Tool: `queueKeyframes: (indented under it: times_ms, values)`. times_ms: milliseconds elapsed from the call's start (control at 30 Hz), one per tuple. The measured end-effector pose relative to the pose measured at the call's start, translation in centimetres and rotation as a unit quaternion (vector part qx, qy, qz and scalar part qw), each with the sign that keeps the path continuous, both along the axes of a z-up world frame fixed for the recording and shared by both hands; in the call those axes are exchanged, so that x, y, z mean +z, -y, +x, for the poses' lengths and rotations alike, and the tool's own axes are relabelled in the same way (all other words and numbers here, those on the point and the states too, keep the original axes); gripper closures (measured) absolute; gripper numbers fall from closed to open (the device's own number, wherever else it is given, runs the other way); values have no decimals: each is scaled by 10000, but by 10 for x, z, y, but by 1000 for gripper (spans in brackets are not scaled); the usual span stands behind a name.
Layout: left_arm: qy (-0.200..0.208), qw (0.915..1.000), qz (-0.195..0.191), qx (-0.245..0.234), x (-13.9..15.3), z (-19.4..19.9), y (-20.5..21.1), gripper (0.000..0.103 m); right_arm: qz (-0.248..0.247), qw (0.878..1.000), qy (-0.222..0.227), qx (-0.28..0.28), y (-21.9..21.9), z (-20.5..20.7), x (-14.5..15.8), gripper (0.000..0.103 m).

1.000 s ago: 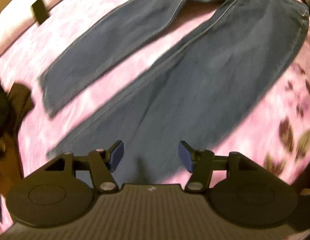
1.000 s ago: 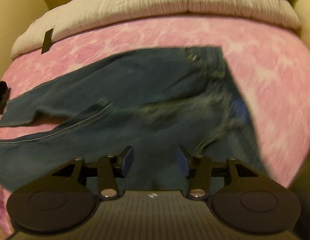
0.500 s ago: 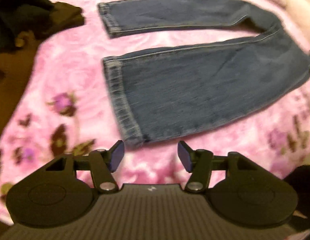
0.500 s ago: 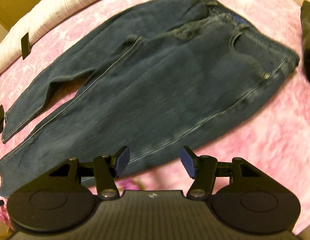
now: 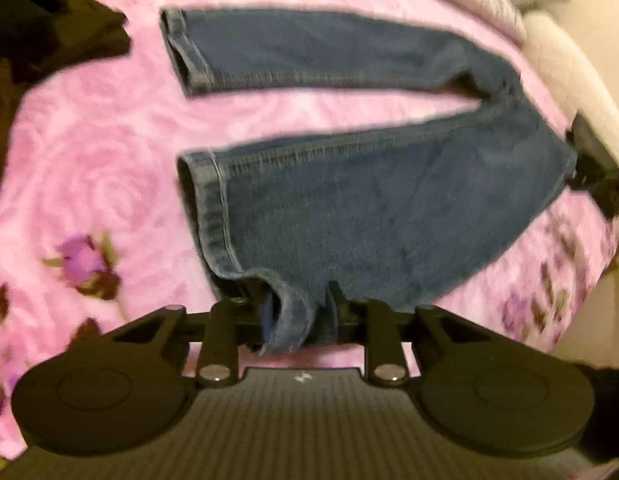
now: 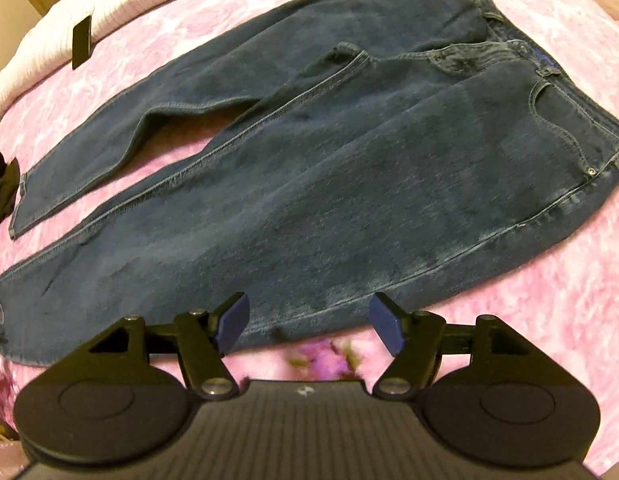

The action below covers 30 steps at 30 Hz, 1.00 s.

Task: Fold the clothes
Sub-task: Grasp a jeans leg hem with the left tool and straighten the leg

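Dark blue jeans (image 6: pixel 329 184) lie flat on a pink floral blanket (image 5: pixel 93 168), legs spread apart. In the left wrist view the two hems point left, and the near leg's hem (image 5: pixel 209 208) reaches down to my left gripper (image 5: pixel 299 310). That gripper is shut on the hem's corner, and the denim bunches up between its blue pads. In the right wrist view my right gripper (image 6: pixel 309 322) stands open just over the outer side seam of the near leg. Nothing is between its fingers. The waistband (image 6: pixel 521 60) is at the far right.
A heap of dark clothes (image 5: pixel 49 24) lies beyond the hems at the upper left. A white ribbed duvet (image 6: pixel 45 52) with a black tag (image 6: pixel 82 42) borders the blanket's far side. A black object (image 5: pixel 589 164) shows at the waist end in the left wrist view.
My left gripper has come down onto the near leg's hem corner and closed on it. My right gripper has moved nearer the side seam and stays open.
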<state>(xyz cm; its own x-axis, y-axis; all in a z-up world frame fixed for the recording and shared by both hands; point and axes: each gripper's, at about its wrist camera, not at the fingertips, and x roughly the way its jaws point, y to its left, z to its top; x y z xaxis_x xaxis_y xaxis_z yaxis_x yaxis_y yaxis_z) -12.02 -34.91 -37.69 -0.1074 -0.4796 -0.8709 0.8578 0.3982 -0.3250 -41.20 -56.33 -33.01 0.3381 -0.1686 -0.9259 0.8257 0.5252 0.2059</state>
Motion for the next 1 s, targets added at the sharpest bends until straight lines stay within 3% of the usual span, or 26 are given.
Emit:
queueKeyframes:
  times_ms: [67, 167, 333, 567, 700, 767, 800, 833, 1000]
  values:
    - [-57, 9999, 115, -80, -3, -4, 0, 84, 3, 10000, 10, -55, -4, -2, 1, 30]
    - [-236, 9995, 225, -48, -4, -12, -8, 93, 57, 9995, 50, -294, -5, -16, -3, 24]
    - [-725, 9959, 324, 427, 4, -4, -21, 97, 257, 9932, 338, -1087, 10, -51, -17, 24]
    - [-1280, 9846, 873, 815, 5, 24, -3, 97, 632, 9657, 1037, -2294, 42, -103, -44, 24]
    - [-1445, 9807, 1133, 669, 16, 19, -4, 97, 853, 9497, 1422, -2656, 54, -117, -64, 29]
    - [-1424, 9802, 1275, 521, 26, 14, -6, 97, 901, 9472, 1403, -2738, 57, -121, -65, 39]
    - [-1425, 9797, 1307, 525, 31, 12, -7, 97, 918, 9469, 1361, -2763, 58, -123, -65, 64]
    - [-1446, 9794, 1313, 521, 34, 10, -8, 97, 936, 9466, 1318, -2788, 59, -126, -65, 103]
    - [-1309, 9795, 1445, 516, 28, 5, -2, 97, 834, 9558, 1012, -2630, 57, -137, -49, 103]
